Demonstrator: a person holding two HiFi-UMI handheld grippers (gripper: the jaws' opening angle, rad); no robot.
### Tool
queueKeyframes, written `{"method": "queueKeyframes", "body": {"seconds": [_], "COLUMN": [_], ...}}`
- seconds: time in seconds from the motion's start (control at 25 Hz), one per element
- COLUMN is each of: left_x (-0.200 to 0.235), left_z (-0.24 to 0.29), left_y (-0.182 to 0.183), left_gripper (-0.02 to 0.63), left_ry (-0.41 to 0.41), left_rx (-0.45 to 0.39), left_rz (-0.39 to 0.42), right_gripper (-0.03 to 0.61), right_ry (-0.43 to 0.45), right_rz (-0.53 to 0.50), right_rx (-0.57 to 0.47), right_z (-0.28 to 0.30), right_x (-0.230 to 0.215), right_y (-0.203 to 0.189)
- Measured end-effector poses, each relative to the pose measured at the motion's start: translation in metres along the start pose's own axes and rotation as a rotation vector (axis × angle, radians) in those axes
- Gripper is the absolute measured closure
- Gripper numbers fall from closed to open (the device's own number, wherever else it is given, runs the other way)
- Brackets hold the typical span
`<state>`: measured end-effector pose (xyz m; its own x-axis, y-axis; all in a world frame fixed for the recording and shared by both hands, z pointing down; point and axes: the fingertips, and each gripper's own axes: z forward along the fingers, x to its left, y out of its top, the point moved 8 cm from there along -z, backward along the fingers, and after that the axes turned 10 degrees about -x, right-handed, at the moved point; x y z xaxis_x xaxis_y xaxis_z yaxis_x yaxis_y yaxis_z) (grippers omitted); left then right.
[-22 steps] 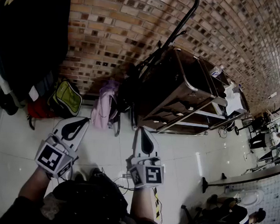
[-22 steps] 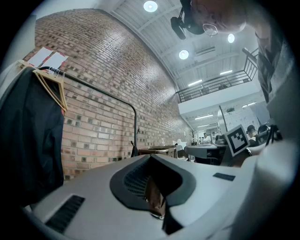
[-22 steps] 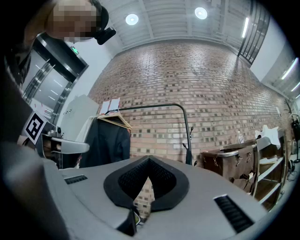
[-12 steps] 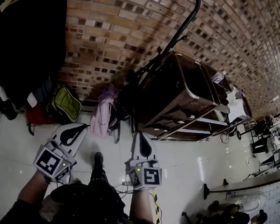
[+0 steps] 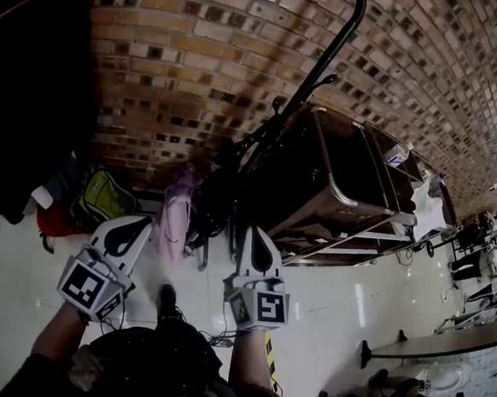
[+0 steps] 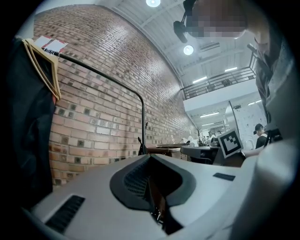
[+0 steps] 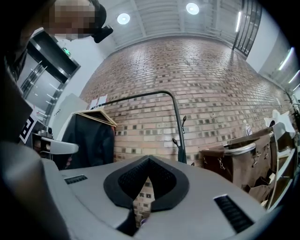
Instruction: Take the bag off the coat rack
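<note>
A black coat rack pole rises along the brick wall, with small hooks on it. A dark bag hangs low on it; in the right gripper view the dark bag shows beside the pole. A pink bag sits just left of it; I cannot tell whether it hangs or stands. My left gripper and right gripper are held side by side short of the bags, both shut with nothing in them. The same shows at the left gripper and right gripper in their own views.
Black coats on wooden hangers fill the left. A green backpack and a red bag lie below them. A brown fabric cart stands right of the rack. A cable and my foot are on the white tiled floor.
The wall, rack and bags have come closer and shifted in the view as I step forward. Both grippers stay shut and keep their places in front of me.
</note>
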<state>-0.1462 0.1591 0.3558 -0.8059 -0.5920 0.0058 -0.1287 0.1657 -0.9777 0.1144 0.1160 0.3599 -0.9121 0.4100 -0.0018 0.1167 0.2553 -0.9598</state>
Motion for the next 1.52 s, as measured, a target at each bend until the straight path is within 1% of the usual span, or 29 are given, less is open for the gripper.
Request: {"method": "queueKeyframes", "body": {"seconds": [0.12, 0.28, 0.4, 0.68, 0.8, 0.92, 1.16, 1.24, 1.36, 1.52], "left_x": [0.006, 0.013, 0.018, 0.026, 0.033, 0.041, 0.058, 0.062, 0.07, 0.094], "left_z": [0.036, 0.077, 0.103, 0.157, 0.175, 0.188, 0.208, 0.212, 0.218, 0.233], "left_y": [-0.003, -0.008, -0.015, -0.028, -0.032, -0.035, -0.038, -0.04, -0.041, -0.044], "left_gripper": [0.581, 0.581, 0.581, 0.581, 0.581, 0.581, 0.581, 0.581, 0.581, 0.581], "left_ry": [-0.001, 0.002, 0.004, 0.018, 0.04, 0.069, 0.103, 0.104, 0.105, 0.105], "left_rx": [0.002, 0.007, 0.009, -0.002, -0.001, -0.003, -0.009, 0.0, 0.012, 0.006], "left_rz": [-0.01, -0.013, -0.018, 0.005, 0.016, 0.026, 0.044, 0.042, 0.033, 0.024], "right_gripper": [0.552, 0.552, 0.552, 0.552, 0.554, 0.554, 0.483, 0.443, 0.391, 0.377], "right_ry": [-0.008, -0.025, -0.041, -0.044, -0.033, 0.0, 0.071, 0.087, 0.085, 0.054], "right_rz": [-0.017, 0.02, 0.024, 0.027, 0.04, 0.053, 0.085, 0.091, 0.093, 0.096], "right_rx": [-0.001, 0.009, 0.007, 0.012, 0.019, 0.031, 0.08, 0.106, 0.139, 0.156], "right_z": [0.02, 0.044, 0.058, 0.091, 0.109, 0.127, 0.157, 0.164, 0.177, 0.199], "right_x": [-0.031, -0.062, -0.084, -0.13, -0.145, -0.154, -0.156, -0.155, -0.157, -0.164], "right_y": [-0.008, -0.011, -0.018, -0.039, -0.05, -0.062, -0.083, -0.09, -0.101, -0.115]}}
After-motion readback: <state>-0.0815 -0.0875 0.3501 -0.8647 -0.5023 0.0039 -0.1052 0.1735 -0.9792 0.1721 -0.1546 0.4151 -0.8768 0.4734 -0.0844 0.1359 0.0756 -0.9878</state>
